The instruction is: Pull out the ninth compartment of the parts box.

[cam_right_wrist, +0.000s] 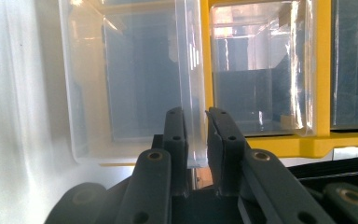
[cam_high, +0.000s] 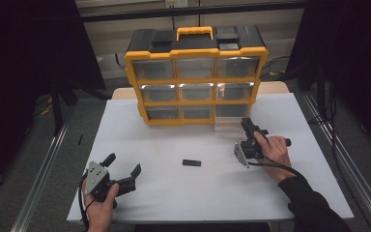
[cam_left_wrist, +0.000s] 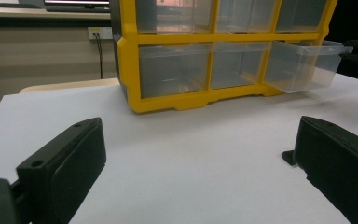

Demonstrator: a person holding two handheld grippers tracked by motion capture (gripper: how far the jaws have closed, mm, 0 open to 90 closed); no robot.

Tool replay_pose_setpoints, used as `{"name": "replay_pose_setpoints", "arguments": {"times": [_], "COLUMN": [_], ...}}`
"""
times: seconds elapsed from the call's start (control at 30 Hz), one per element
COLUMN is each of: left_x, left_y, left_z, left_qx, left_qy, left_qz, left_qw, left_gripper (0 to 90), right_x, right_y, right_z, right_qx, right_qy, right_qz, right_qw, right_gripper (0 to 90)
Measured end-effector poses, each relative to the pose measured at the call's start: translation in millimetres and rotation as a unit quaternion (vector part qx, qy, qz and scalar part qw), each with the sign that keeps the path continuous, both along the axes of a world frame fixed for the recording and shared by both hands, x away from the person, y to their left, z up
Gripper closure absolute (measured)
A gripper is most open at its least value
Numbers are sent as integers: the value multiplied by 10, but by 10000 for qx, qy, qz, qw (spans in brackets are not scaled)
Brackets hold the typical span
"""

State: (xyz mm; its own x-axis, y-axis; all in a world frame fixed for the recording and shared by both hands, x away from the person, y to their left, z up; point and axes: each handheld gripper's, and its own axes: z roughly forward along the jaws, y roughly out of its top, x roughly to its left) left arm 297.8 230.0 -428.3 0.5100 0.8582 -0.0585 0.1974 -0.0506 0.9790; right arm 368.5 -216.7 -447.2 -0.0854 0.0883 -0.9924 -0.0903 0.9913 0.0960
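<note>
Pulling a clear drawer from the yellow organizer

Gripping the front lip of the clear drawer point(cam_right_wrist: 135, 88), the right gripper point(cam_right_wrist: 196, 135) has its fingers point(cam_right_wrist: 175, 135) nearly together with the thin plastic edge pinched between them, as the right gripper view shows. The drawer is the bottom-right one of the organizer point(cam_high: 195, 77), and it stands partly out of its slot point(cam_left_wrist: 303, 65), its front resting low over the counter point(cam_high: 183, 193) just ahead of the organizer's base.

The drawer looks light, thin-walled and empty, stiff enough to slide but likely to flex or crack under a hard squeeze. Its smooth plastic is probably slippery, so the lip or front wall is the sensible place to hold, with a straight pull to keep it from jamming in the frame. The organizer itself looks light enough to shift if the drawer sticks.

The left gripper point(cam_high: 121, 176) rests near the counter's front-left corner, well apart from the organizer, its fingers point(cam_left_wrist: 60, 168) spread wide and grasping nothing. A small black piece point(cam_high: 191, 163) lies on the counter in front of the organizer, between the two grippers; what it is cannot be told
</note>
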Motion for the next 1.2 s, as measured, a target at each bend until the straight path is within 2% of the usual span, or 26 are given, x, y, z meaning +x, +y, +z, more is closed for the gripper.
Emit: {"name": "replay_pose_setpoints", "arguments": {"times": [0.27,0.57,0.67,0.77,1.2], "left_x": [1,0,1,1,1], "left_y": [1,1,3,3,1], "left_z": [0,1,0,0,-1], "left_qx": [-12,-12,4,-8,-6], "left_qy": [2,-4,1,-1,4], "left_qz": [4,5,8,6,10], "left_qw": [10000,10000,10000,10000,10000], "left_gripper": [24,24,24,24,24], "right_x": [-6,-42,-51,-72,-151], "right_y": [-2,-3,-2,-10,-20], "right_z": [8,-13,3,-10,-2], "right_qx": [-52,5,-92,-22,-25], "right_qy": [-16,14,-7,10,-7], "right_qz": [30,26,78,46,116], "right_qw": [10000,10000,9999,10000,9999], "right_gripper": [797,799,799,799,800]}}
